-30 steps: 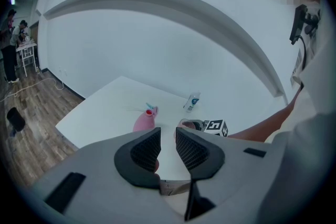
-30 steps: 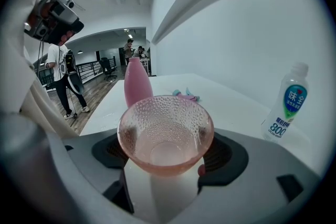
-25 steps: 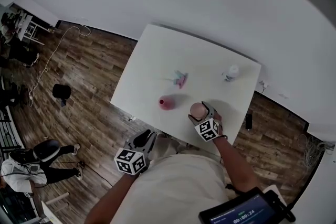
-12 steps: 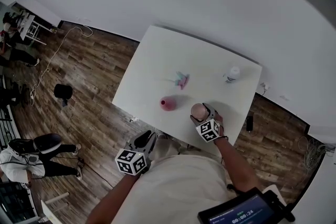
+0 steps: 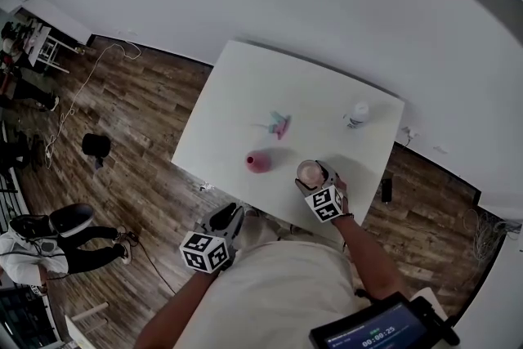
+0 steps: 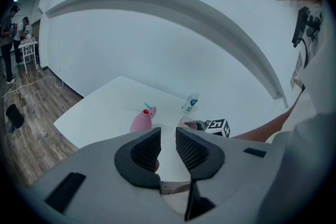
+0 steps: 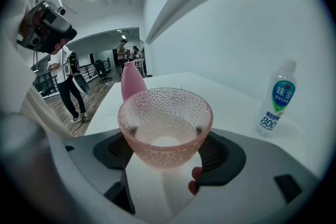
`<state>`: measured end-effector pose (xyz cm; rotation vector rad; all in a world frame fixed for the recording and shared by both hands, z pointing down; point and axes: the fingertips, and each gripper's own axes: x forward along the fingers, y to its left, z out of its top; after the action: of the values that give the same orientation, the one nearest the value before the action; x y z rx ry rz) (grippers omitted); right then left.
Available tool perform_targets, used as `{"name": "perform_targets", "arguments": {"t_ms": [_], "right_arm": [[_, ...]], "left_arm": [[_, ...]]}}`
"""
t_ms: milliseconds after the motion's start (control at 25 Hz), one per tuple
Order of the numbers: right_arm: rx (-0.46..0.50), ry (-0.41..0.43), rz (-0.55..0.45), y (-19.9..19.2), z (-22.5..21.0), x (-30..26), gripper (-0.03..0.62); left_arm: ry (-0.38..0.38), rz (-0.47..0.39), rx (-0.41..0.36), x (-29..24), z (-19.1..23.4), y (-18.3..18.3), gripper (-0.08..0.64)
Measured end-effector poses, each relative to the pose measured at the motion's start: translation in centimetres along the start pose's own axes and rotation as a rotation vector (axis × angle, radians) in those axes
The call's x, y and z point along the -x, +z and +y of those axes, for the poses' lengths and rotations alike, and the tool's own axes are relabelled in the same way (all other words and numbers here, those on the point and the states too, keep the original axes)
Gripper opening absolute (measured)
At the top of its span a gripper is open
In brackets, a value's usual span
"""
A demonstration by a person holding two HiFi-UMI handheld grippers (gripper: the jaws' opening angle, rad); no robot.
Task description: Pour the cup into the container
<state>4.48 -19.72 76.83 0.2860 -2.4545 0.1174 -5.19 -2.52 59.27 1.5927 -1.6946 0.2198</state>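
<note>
- in the right gripper view the cup [image 7: 165,126] covers most of the pink container [image 7: 131,81]; only its top rises past the rim.
- my left tongs [image 6: 168,136] block that container's base and the worktop's [image 6: 100,113] near edge.
- the pink-and-teal thing [image 5: 280,124] is too small for me to name.
- the bottle's [image 5: 357,114] label is unreadable from the head view.
- the screen [image 5: 380,331] is cut off at the bottom edge.

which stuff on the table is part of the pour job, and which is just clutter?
Job:
- pink glass cup
- pink container, likely the pour target

Lying about:
- labelled plastic bottle
- small pink-and-teal item, too small to identify
</note>
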Motion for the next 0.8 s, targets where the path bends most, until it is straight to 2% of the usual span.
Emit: {"name": "perform_targets", "arguments": {"t_ms": [200, 440, 800], "right_arm": [[-0.027, -0.029, 0.006, 0.9, -0.2, 1.5, 0.371], [-0.032, -0.052, 0.021, 2.4, 1.7, 6.6, 0.371], [-0.041, -0.037, -0.002, 5.4, 1.9, 7.8, 0.371]], "left_arm": [[-0.021, -0.004, 0.001, -0.3, -0.2, -0.2, 0.094], [-0.041, -0.045, 0.007, 2.3, -1.9, -0.7, 0.094], [-0.028, -0.077, -0.002, 0.6, -0.6, 0.4, 0.073]]}}
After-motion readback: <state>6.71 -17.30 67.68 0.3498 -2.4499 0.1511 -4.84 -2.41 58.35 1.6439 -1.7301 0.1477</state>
